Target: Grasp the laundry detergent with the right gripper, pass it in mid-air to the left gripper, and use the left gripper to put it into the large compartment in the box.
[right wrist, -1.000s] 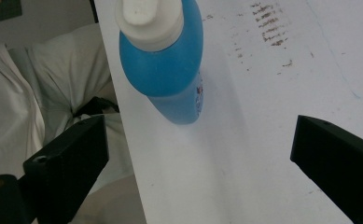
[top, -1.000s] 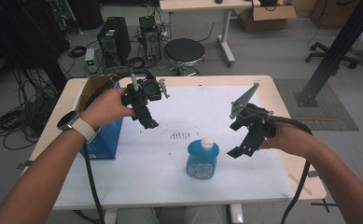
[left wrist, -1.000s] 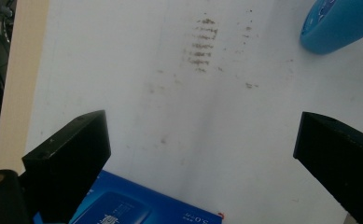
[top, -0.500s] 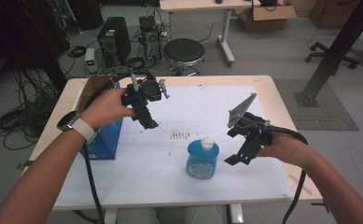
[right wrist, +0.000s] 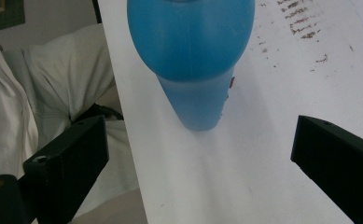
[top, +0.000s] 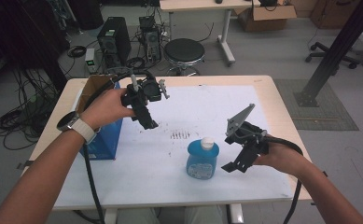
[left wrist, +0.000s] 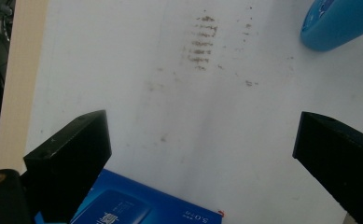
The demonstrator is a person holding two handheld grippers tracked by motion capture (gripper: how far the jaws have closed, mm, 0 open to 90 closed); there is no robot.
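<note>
Office clutter, a stool and computer towers sit beyond my table [top: 282, 100], which is covered in a white sheet marked with dark smudges [top: 180, 135]. My right gripper [top: 239, 156] hangs just to the right of the blue bottle [top: 202, 158], jaws spread wide and holding nothing; in the right gripper view the bottle [right wrist: 193, 56] stands upright ahead, roughly centred between the jaws but not yet between them. My left gripper [top: 144, 109] hovers higher over the sheet, also wide open and empty, beside the blue box [top: 105, 137] at the table's left, whose corner [left wrist: 137, 207] shows under its left jaw. I judge the risk is in the approach: the bottle is rounded and stands free near the front edge, so if one jaw meets it first, or I close on the bulging shoulder instead of the narrower body, it may tip or slide toward me off the table. Compared with a second ago, my right gripper has dropped lower and nearer the bottle, while the left has hardly moved.
</note>
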